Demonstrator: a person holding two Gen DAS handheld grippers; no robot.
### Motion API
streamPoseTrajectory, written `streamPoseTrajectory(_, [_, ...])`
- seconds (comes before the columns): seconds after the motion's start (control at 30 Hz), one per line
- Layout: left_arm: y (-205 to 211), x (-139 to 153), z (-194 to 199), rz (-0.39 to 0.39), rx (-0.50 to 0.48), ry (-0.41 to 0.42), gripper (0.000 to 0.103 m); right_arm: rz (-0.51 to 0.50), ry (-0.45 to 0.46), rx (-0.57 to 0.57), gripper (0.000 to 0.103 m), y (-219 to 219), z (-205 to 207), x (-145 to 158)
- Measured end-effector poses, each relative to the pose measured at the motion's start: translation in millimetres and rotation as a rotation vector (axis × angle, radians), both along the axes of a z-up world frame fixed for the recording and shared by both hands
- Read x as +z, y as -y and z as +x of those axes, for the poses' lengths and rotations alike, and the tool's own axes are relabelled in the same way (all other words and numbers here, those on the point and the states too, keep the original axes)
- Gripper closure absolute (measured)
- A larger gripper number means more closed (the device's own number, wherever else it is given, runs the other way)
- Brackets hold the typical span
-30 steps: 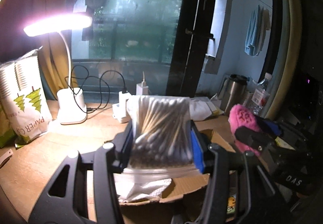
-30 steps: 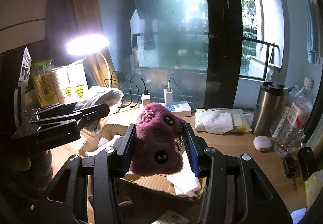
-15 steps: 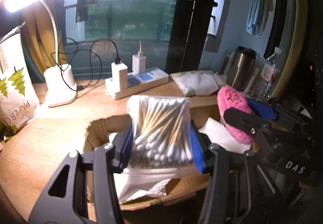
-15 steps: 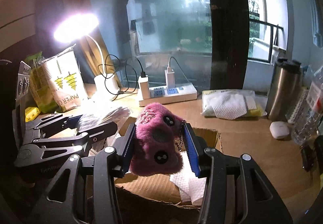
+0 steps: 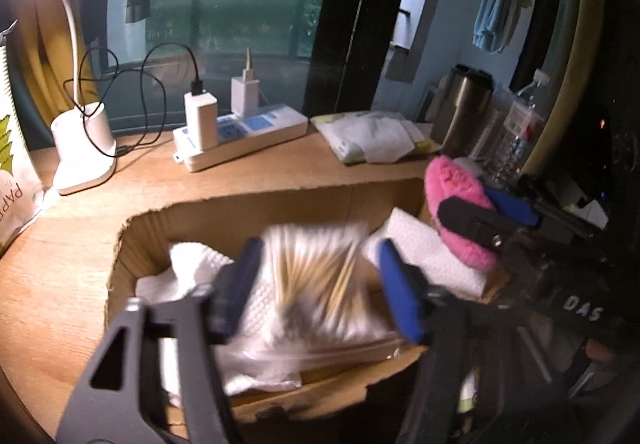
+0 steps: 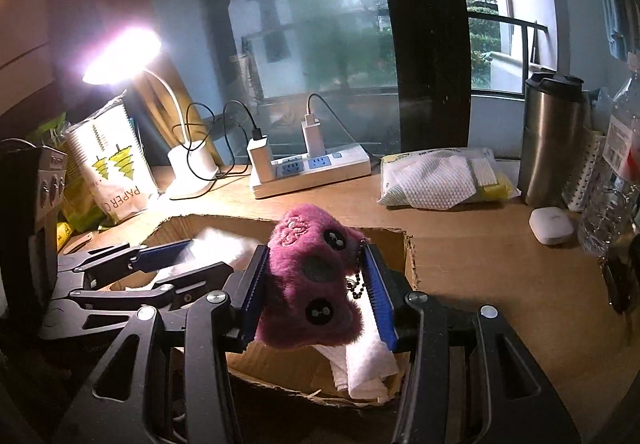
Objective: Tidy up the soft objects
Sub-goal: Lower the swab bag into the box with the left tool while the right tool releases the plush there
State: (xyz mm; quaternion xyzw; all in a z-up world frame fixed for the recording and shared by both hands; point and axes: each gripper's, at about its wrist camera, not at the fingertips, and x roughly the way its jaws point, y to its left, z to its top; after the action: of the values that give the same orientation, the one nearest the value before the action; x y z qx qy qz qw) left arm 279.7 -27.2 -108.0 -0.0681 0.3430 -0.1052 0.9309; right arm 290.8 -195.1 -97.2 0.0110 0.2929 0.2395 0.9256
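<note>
A cardboard box [image 5: 280, 200] sits on the wooden desk with white tissues [image 5: 192, 276] inside. My left gripper [image 5: 320, 288] is over the box with its jaws apart. A clear bag of cotton swabs [image 5: 316, 272] shows blurred between them, free of both pads, over the tissues. My right gripper [image 6: 316, 284] is shut on a pink plush toy [image 6: 312, 276] with black button eyes and a bead chain, held over the box's right part [image 6: 408, 256]. The toy also shows in the left wrist view [image 5: 460, 220].
A lit desk lamp [image 6: 188, 164], a power strip with chargers [image 6: 312, 168], a paper cup pack [image 6: 112, 168], a pack of wipes [image 6: 440, 180], a steel tumbler [image 6: 552, 140], a water bottle [image 6: 616, 180] and a white earbud case [image 6: 550, 224] stand around the box.
My left gripper has tilted down toward the box and opened. The cotton swab bag has come free of the pads and drops, blurred. My right gripper has lowered slightly, holding the plush toy.
</note>
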Motion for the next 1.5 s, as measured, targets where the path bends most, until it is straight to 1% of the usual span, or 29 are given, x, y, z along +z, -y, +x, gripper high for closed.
streamPoseTrajectory(0.03, [-2.1, 2.5, -1.5, -0.012, 0.004, 0.007, 0.023, 0.000, 0.000, -0.001, 0.054, 0.3, 0.1, 0.0])
streamPoseTrajectory(0.2, [-12.1, 13.6, -10.8, -0.022, 0.034, 0.037, 0.023, -0.002, -0.010, -0.007, 0.054, 0.7, 1.0, -0.8])
streamPoseTrajectory(0.37, [-21.8, 22.4, -20.7, -0.014, 0.064, 0.068, 0.023, -0.037, -0.028, 0.006, 0.054, -11.4, 0.2, -7.4])
streamPoseTrajectory(0.43, [-25.9, 22.9, -24.9, -0.005, 0.076, 0.077, 0.023, -0.048, -0.041, 0.006, 0.054, -14.9, -0.1, -11.0])
streamPoseTrajectory(0.6, [-37.6, 20.4, -30.4, -0.015, 0.097, 0.079, 0.023, -0.062, -0.068, 0.005, 0.053, -20.2, -0.1, -18.7])
streamPoseTrajectory(0.73, [-40.2, 16.9, -30.7, -0.023, 0.101, 0.069, 0.023, -0.086, -0.078, -0.004, 0.046, -24.5, -1.6, -21.4])
streamPoseTrajectory(0.77, [-40.4, 17.0, -31.9, -0.023, 0.100, 0.071, 0.023, -0.093, -0.077, -0.011, 0.046, -24.9, -1.9, -21.4])
streamPoseTrajectory(0.8, [-40.4, 17.3, -32.9, -0.022, 0.098, 0.074, 0.023, -0.097, -0.074, -0.017, 0.043, -24.2, -2.6, -21.0])
streamPoseTrajectory(0.83, [-40.6, 17.8, -34.4, -0.022, 0.097, 0.078, 0.023, -0.094, -0.073, -0.021, 0.038, -22.5, -3.7, -19.9])
streamPoseTrajectory(0.9, [-41.6, 18.5, -36.4, -0.024, 0.098, 0.082, 0.023, -0.089, -0.068, -0.027, 0.034, -19.6, -5.6, -17.9])
streamPoseTrajectory(1.17, [-37.2, 22.5, -51.0, -0.027, 0.080, 0.096, 0.023, -0.092, -0.028, -0.058, 0.034, -9.4, -26.3, -8.4])
streamPoseTrajectory(1.5, [-24.4, 29.8, -75.6, -0.023, 0.039, 0.113, 0.023, -0.074, 0.033, -0.074, 0.034, -1.5, -68.1, 14.3])
